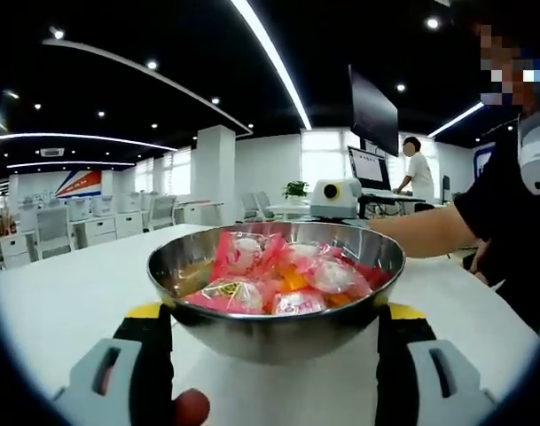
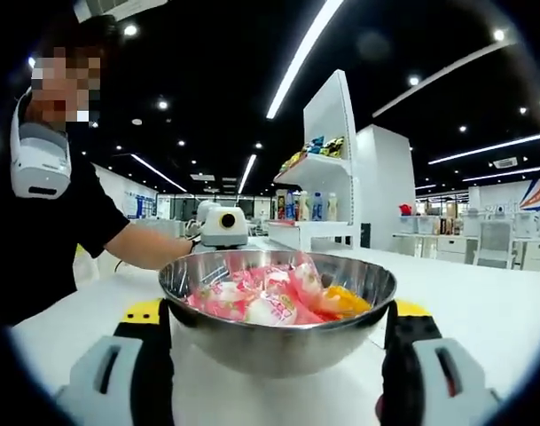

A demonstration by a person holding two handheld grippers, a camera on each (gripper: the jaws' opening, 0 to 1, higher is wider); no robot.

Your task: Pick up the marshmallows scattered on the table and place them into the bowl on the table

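A steel bowl [image 1: 278,342] stands on the white table [image 1: 66,302], heaped with pink-wrapped marshmallows [image 1: 278,275]. My left gripper [image 1: 274,324] is open, its yellow-tipped jaws flanking the bowl's sides close to the rim. From the opposite side, the right gripper view has the same bowl [image 2: 278,346] and marshmallows [image 2: 270,297]. My right gripper [image 2: 278,324] is open too, one jaw on either side of the bowl. Beyond the bowl, the right gripper [image 1: 334,197] faces the left gripper view, and the left gripper [image 2: 223,226] faces the right gripper view.
A person in a black shirt [image 1: 509,204] stands at the table's edge, forearm [image 1: 420,232] reaching toward the bowl. Another person [image 1: 418,169] stands by a monitor at the back. A white shelf with bottles [image 2: 318,200] rises behind the table.
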